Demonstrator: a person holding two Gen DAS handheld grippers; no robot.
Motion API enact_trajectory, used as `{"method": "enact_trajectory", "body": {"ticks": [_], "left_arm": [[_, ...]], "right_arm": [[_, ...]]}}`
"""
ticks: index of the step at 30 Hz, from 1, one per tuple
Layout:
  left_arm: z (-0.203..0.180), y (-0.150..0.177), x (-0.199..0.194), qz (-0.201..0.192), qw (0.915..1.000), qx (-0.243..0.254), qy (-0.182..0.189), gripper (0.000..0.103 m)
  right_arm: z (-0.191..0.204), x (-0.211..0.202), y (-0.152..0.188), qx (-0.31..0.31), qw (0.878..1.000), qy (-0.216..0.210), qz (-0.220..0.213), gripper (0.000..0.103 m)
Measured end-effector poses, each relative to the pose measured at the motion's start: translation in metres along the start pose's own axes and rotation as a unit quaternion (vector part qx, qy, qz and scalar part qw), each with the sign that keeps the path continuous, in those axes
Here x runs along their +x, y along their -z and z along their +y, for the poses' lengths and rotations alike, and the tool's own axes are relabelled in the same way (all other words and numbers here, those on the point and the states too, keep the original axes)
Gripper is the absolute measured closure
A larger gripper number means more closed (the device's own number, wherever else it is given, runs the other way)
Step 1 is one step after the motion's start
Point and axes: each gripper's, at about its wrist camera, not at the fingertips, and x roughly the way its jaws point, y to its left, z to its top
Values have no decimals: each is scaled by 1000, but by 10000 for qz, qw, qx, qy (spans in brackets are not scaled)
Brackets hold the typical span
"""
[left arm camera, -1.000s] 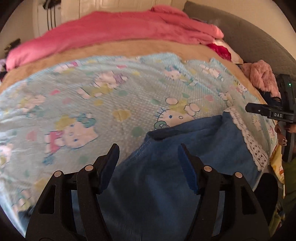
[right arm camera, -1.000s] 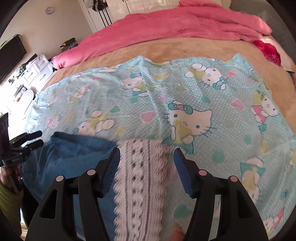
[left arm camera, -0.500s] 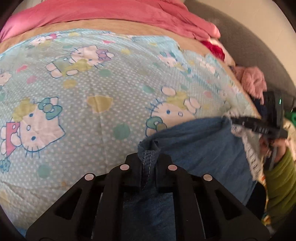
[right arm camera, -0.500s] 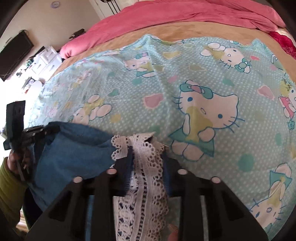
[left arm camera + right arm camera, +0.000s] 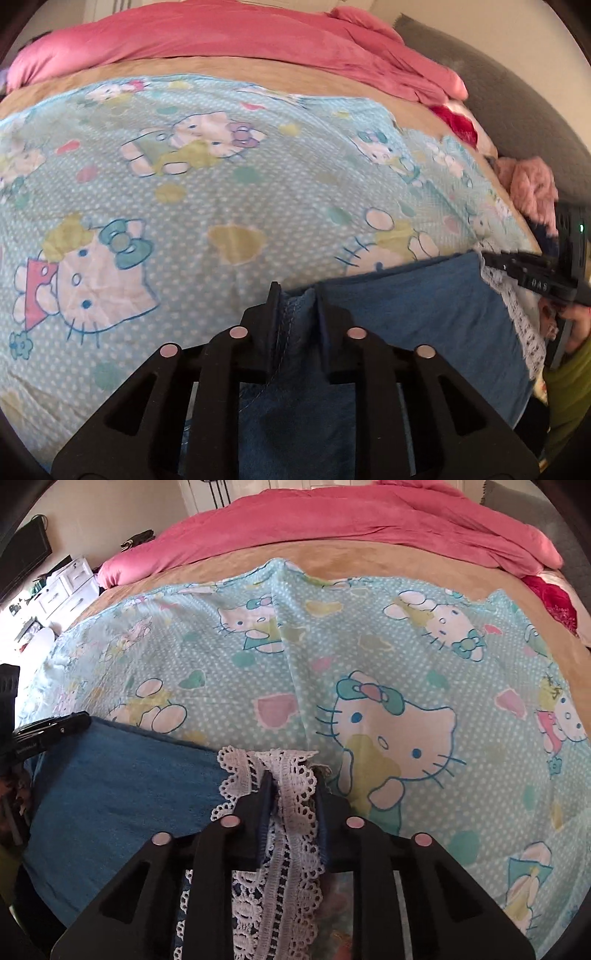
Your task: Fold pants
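Blue denim pants (image 5: 417, 314) with a white lace hem (image 5: 291, 805) lie at the near edge of a bed. My left gripper (image 5: 295, 310) is shut on the pants' left corner, pinching a seamed denim fold. My right gripper (image 5: 291, 794) is shut on the lace-trimmed right corner. The denim (image 5: 118, 786) stretches between the two grippers. The right gripper also shows at the right edge of the left wrist view (image 5: 532, 277), and the left gripper at the left edge of the right wrist view (image 5: 48, 731).
A light blue Hello Kitty sheet (image 5: 221, 192) covers the bed over a tan blanket (image 5: 351, 559). A pink duvet (image 5: 351, 520) is bunched at the far side. A grey headboard (image 5: 517, 110) and pink fluffy cloth (image 5: 532, 184) are at right. White drawers (image 5: 62, 587) stand at left.
Both grippers went from open over the pants' corners to shut on them. Since then they have lifted the corners a little and moved forward over the sheet.
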Motion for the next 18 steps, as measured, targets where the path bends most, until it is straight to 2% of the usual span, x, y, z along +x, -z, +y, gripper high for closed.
{"method": "enact_trajectory", "body": {"ticks": [2, 5, 7, 9, 11, 15, 18], "left_arm": [[10, -2, -11, -132, 9997, -201, -31, 83], [19, 0, -36, -333, 9988, -296, -212, 82], [20, 7, -63, -504, 9978, -311, -307, 79], [16, 16, -85, -638, 9970, -235, -360, 65], [9, 31, -111, -786, 9953, -146, -547, 43], [-5, 66, -148, -941, 9920, 85, -831, 29], [-6, 91, -166, -904, 9920, 136, -876, 19]], "right_arm": [[-4, -7, 1, 58, 10000, 50, -29, 70], [-8, -24, 5, 102, 9996, 175, -170, 67], [-8, -45, 12, 68, 9988, 258, -407, 59], [-4, -62, 22, 55, 9980, 201, -589, 53], [4, -78, 36, 1, 9976, 79, -684, 52], [24, -93, 61, -212, 9975, -64, -671, 44], [39, -99, 73, -272, 9975, -161, -625, 39]]}}
